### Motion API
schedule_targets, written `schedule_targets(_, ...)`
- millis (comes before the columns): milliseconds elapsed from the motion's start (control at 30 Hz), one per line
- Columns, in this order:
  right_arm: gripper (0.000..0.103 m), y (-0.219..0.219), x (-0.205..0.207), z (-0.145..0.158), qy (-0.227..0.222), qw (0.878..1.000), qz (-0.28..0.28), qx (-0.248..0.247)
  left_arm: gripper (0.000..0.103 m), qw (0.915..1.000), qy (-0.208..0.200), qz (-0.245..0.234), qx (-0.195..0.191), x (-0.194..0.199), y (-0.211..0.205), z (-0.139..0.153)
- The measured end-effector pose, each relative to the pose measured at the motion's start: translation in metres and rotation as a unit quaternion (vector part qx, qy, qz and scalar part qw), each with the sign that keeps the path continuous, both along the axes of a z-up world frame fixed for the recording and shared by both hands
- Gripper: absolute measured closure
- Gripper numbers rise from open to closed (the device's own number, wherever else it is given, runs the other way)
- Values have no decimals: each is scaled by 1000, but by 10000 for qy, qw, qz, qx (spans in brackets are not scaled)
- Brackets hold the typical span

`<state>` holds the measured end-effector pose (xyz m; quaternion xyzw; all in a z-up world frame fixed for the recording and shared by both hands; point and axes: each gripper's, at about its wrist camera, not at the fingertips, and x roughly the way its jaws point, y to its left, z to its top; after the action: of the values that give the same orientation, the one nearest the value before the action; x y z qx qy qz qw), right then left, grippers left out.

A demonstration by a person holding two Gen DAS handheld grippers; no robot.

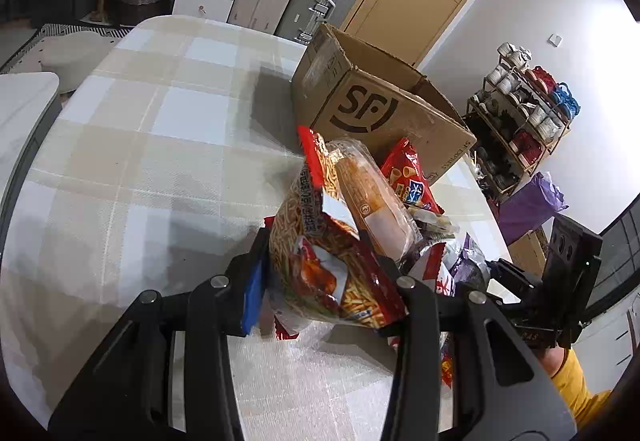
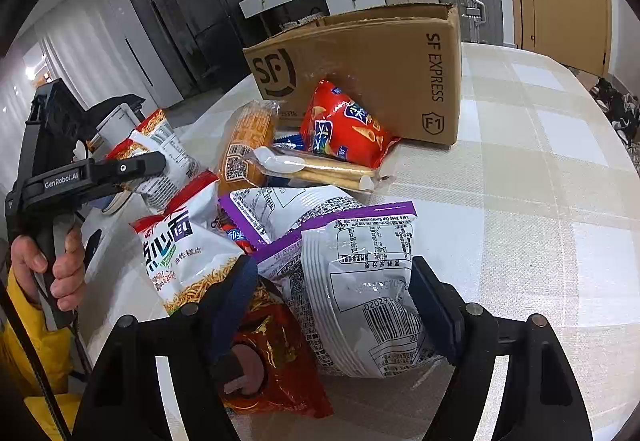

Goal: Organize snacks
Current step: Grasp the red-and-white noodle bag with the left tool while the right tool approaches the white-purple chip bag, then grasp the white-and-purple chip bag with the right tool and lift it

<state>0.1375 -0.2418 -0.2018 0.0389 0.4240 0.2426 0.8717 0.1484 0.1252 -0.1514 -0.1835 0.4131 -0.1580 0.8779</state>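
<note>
My left gripper (image 1: 320, 281) is clamped on the fries bag (image 1: 320, 241). My right gripper (image 2: 332, 305) straddles the purple-edged packet (image 2: 360, 281), pads not yet pinching. Cardboard box (image 2: 380, 81) ahead — next, lift and drop in.

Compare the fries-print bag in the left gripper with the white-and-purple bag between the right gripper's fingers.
The fries-print bag is red and orange with a fries picture; the white-and-purple bag shows mostly printed text and a barcode. The fries-print bag is pinched in the left gripper and lifted off the pile; the white-and-purple bag lies on the pile, with the right gripper around it, its pads not clearly pressing. Both are sealed snack packets.
</note>
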Motion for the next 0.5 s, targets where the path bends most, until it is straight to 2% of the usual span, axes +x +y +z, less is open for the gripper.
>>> schedule_targets(200,51,-8,-4,2,-32,9995,-79,313,66,10000,-62,-13,6,-10,-1,7)
schedule_targets(300,56,-18,-7,0,20,9983,-193,552,66,9999,-103,-17,25,-17,-3,12)
schedule_targets(333,60,-20,-9,-1,25,9982,-211,565,66,9999,-115,-15,30,-19,-3,13)
schedule_targets(500,63,-29,-17,2,-88,9972,-307,677,66,9998,-190,-6,57,-32,-6,22)
